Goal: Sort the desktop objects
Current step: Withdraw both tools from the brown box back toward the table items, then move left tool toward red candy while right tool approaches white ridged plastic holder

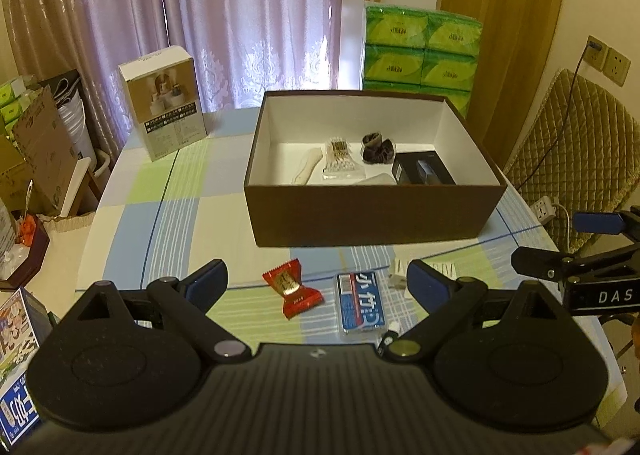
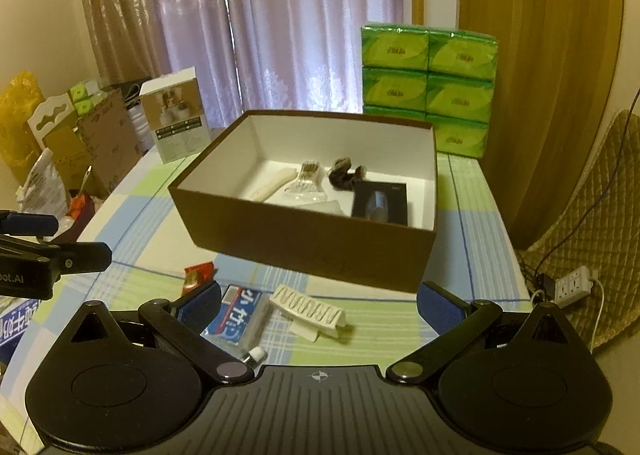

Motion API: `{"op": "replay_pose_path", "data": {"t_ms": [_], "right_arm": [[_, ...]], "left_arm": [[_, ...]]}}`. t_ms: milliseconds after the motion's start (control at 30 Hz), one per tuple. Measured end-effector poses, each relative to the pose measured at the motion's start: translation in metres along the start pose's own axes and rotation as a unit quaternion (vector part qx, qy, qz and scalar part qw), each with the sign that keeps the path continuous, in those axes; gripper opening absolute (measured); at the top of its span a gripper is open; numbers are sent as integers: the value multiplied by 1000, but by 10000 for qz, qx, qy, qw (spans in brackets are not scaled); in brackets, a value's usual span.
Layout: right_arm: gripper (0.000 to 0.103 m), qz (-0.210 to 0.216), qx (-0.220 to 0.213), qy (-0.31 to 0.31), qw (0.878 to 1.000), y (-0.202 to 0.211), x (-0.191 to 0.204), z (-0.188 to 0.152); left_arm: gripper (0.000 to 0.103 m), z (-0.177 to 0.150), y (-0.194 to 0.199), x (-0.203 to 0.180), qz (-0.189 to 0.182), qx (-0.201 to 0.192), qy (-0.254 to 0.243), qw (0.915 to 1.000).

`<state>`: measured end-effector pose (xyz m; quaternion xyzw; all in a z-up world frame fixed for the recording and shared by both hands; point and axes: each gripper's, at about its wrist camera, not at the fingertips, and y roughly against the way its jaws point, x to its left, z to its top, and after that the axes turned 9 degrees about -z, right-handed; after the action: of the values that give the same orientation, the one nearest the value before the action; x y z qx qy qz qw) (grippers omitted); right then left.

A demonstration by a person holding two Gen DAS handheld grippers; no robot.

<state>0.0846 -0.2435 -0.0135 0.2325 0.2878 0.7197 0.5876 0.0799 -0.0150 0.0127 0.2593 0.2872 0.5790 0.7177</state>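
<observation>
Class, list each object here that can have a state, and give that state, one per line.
Brown box: open, lidless, partly filled.
Left gripper: open, empty.
Right gripper: open, empty.
Red candy: wrapped, on table.
Blue packet: flat on table.
White hair clip: closed, on table.

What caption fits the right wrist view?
Open right gripper above white ridged hair clip before brown cardboard box.

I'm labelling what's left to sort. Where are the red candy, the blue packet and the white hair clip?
red candy [image 1: 292,287], left wrist view, wrapper middle
blue packet [image 1: 360,301], left wrist view, printed face
white hair clip [image 2: 310,313], right wrist view, ribbed top
</observation>
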Motion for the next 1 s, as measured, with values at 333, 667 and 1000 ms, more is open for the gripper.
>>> {"op": "replay_pose_path", "data": {"t_ms": [333,667,1000], "right_arm": [[101,90,218,66,9997,0,6,-14],[101,90,404,24,9991,-3,8,-25],[101,37,764,-14,9971,-22,9,-40]], "left_arm": [[95,-15,3,-1,13,148,-6,9999],[95,-30,-3,2,18,368,88,9993],[95,-45,-19,10,96,677,229,9974]]}}
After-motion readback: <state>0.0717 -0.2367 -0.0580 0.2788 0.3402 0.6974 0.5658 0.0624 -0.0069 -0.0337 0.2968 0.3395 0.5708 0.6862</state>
